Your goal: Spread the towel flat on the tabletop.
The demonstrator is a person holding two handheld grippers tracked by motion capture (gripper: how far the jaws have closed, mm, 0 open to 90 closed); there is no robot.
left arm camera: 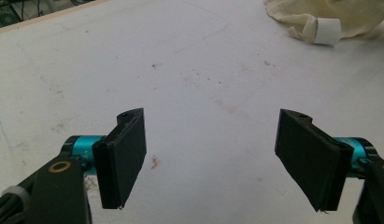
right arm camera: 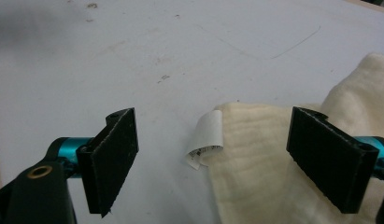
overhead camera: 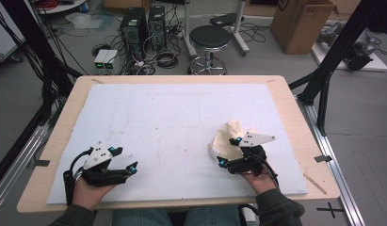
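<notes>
Both of my hands rest low at the near edge of the table (overhead camera: pixel 50 155), each wrapped around a gripper that points forward across the white mat (overhead camera: pixel 167 122). My left gripper (overhead camera: pixel 121 160) sits at the near left with its jaws spread wide and nothing between them; from the left gripper view, only bare, scuffed mat lies ahead of the jaws, with the cream cloth (left arm camera: pixel 339 16) well off beyond the right jaw. My right gripper (overhead camera: pixel 230 151) is angled towards that cloth (overhead camera: pixel 229 139), its jaws also spread and pinching nothing. From the right gripper view, the crumpled cloth (right arm camera: pixel 255 158) lies on the mat between and beyond the jaws, running under the right jaw, while its curled white label (right arm camera: pixel 206 140) stands in the gap, nearer the middle than either pad. I cannot tell whether the right jaw touches the fabric.
</notes>
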